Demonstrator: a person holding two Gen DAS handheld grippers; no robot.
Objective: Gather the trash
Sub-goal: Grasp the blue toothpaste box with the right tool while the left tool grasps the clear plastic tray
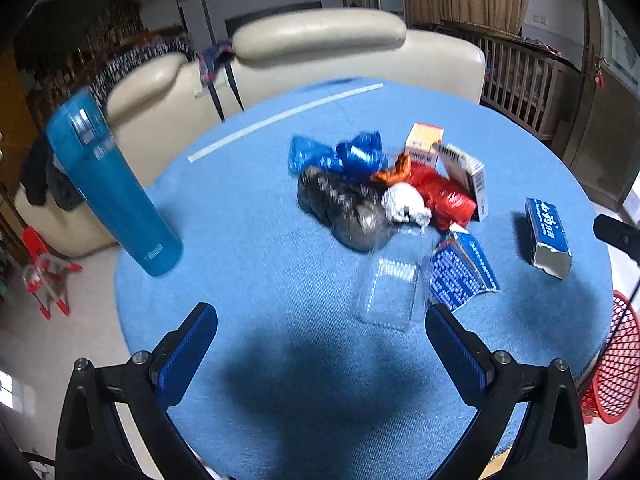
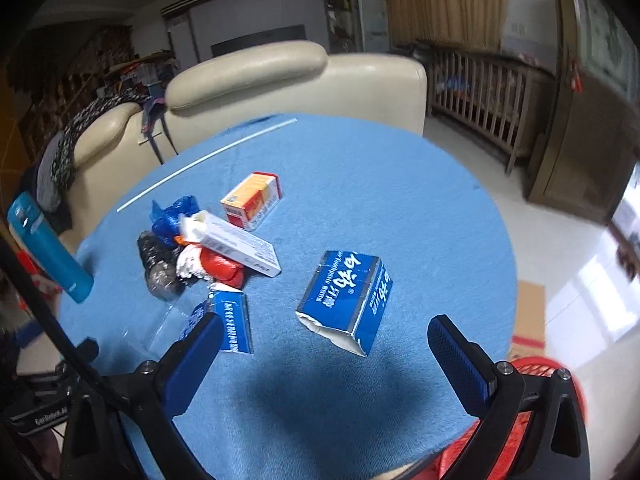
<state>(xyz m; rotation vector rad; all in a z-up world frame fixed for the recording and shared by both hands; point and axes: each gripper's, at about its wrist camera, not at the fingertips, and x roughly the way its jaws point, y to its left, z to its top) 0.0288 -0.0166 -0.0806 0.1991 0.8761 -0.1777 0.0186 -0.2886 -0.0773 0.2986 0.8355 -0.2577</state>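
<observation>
A teal flask (image 1: pixel 112 184) stands at the far-left edge of the round blue desk (image 1: pixel 248 216). The left gripper (image 1: pixel 320 356) hovers over the near desk edge with its jaws spread wide and nothing between them.

The trash lies in a cluster near the desk centre. From left to right it comprises:
- a blue plastic bag (image 1: pixel 340 154);
- a grey bag (image 1: pixel 344 208);
- a white crumpled wad (image 1: pixel 404 202);
- a red bag (image 1: pixel 444 196);
- an orange box (image 2: pixel 251 199) at the far side;
- a white carton (image 2: pixel 236 242) resting across the red bag.

A clear plastic tray (image 1: pixel 392 288) and a torn blue box (image 1: pixel 460 272) lie nearer. A larger blue carton (image 2: pixel 346 300) lies apart to the right.

The right gripper (image 2: pixel 324 360) is likewise fully open and empty, just near of that carton. A red mesh basket (image 1: pixel 616 356) sits beyond the right desk edge.
</observation>
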